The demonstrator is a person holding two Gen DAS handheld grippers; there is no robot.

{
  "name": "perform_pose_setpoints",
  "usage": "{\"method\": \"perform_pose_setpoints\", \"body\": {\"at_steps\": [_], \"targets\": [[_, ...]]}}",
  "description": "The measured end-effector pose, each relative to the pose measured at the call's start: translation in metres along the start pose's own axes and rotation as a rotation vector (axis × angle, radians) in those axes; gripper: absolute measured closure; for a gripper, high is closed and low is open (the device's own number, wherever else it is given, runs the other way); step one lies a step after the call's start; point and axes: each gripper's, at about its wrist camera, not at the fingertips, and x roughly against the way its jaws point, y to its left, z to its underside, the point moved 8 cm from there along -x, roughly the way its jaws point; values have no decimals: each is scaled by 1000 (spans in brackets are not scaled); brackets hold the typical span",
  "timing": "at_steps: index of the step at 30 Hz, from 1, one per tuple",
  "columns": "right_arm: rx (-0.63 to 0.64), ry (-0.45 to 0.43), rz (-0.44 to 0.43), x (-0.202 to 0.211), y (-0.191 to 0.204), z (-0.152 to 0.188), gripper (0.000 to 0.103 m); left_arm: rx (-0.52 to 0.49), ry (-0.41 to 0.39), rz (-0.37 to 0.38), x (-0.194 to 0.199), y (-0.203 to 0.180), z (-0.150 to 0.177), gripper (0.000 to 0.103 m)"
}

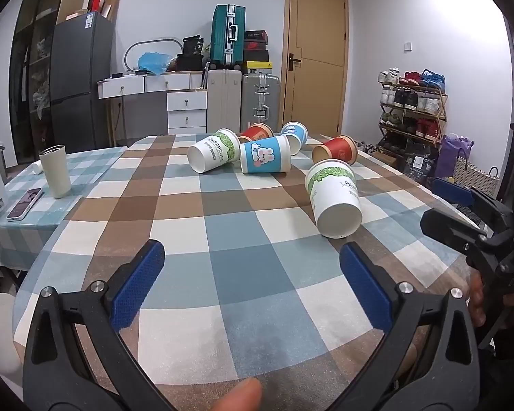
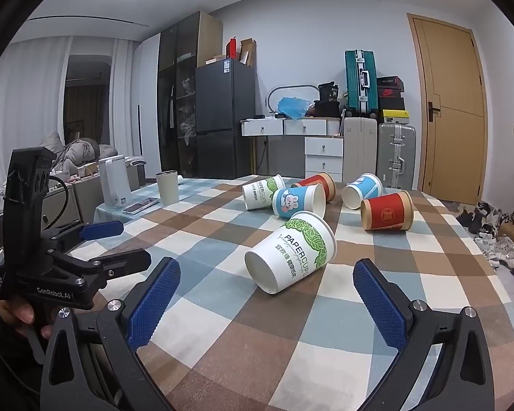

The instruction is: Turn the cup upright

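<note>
Several paper cups lie on their sides on the checked tablecloth. The nearest is a white and green cup, base toward me; in the right wrist view it lies just ahead, between the fingers' line. Behind it lie a blue rabbit cup, a second white and green cup, two red cups and another blue cup. My left gripper is open and empty. My right gripper is open and empty, near the closest cup.
A pale tumbler and a phone sit on the left part of the table. A white appliance stands beyond them. Suitcases, drawers, a fridge and a shoe rack line the room behind the table.
</note>
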Motion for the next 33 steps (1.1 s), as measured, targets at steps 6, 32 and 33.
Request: {"method": "perform_pose_setpoints", "body": {"at_steps": [6, 32, 33], "targets": [[1, 0, 1, -1, 0, 2, 0, 0, 0, 3, -1, 0, 4, 1], [5, 3, 0, 0, 0, 2, 0, 1, 9, -1, -5, 4, 4, 1], [6, 3, 0, -1, 0, 2, 0, 0, 8, 6, -4, 4, 4, 1]]}}
